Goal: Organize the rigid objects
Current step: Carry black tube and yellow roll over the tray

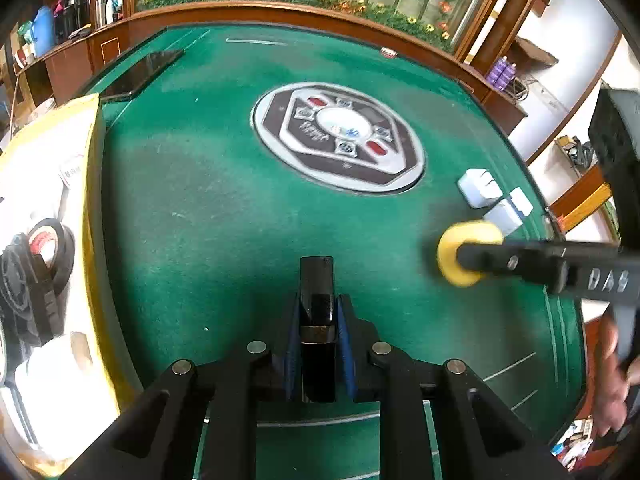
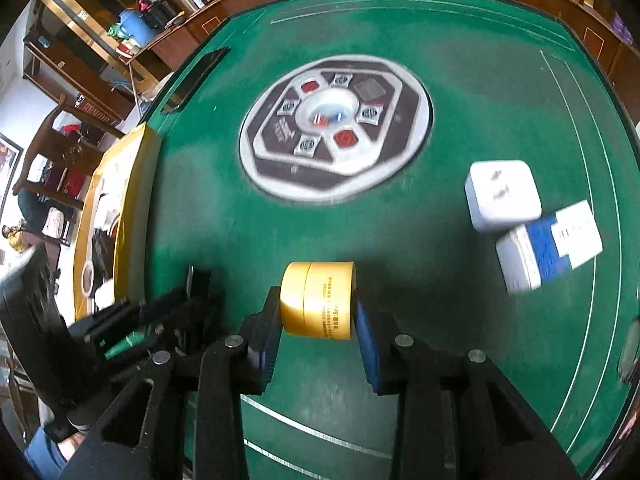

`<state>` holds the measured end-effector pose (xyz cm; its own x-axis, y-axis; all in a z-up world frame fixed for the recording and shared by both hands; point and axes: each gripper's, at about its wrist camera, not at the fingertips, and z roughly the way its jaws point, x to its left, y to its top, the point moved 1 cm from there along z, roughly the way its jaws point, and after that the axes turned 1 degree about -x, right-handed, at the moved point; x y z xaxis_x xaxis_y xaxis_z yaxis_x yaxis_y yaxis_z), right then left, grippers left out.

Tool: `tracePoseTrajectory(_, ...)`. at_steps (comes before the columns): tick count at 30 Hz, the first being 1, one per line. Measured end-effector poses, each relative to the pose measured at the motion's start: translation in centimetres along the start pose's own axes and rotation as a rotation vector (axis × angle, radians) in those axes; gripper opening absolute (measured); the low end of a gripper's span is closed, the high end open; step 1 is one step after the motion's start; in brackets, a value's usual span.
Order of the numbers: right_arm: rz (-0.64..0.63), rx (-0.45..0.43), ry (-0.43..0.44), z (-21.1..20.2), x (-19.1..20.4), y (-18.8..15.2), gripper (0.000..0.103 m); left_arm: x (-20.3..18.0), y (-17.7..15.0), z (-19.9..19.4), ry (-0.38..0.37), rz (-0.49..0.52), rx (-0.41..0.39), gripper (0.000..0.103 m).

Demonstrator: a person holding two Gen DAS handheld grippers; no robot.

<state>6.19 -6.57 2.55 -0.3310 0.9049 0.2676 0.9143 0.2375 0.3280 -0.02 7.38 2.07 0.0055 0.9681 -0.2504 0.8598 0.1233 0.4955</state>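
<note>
Grippers clamp black bar (image 1: 317, 320) and yellow tape (image 2: 318, 300); 2 white boxes (image 2: 503, 194) nearby.

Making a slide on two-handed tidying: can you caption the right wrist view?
Right hand-held gripper shut on a yellow tape roll above the green table, white adapter and blue-white box nearby.

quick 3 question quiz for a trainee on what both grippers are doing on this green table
1. True or false: the left gripper is shut on a black rectangular object.
2. What does the right gripper hold? A) white adapter B) yellow tape roll C) blue-and-white box
3. Which items lie loose on the green table right of the central panel?

Key
1. True.
2. B, the yellow tape roll.
3. The white adapter and the blue-and-white box.
</note>
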Motion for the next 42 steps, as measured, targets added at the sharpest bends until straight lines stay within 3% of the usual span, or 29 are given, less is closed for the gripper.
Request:
tracePoseTrajectory(11,-0.069,-0.020,0.042,-1.8,3.0,-1.6,0.033,0.4,0.6,-6.0,0.002,-0.020,-0.116,0.018)
tracePoseTrajectory(24,-0.206,-0.026,0.093,-1.3,10.8,-1.0,0.034,8.7,0.9,-12.4,0.091,-0.161,-0.242,0.018)
tracePoseTrajectory(32,-0.275,-0.014,0.132,0.4,16.4,0.2,0.034,14.3,1.0,-13.9,0.143,-0.210,-0.255,0.018)
tracePoseTrajectory(42,-0.343,-0.030,0.135,3.7,24.2,4.0,0.034,21.0,3.9,-11.5,0.166,-0.243,-0.218,0.018)
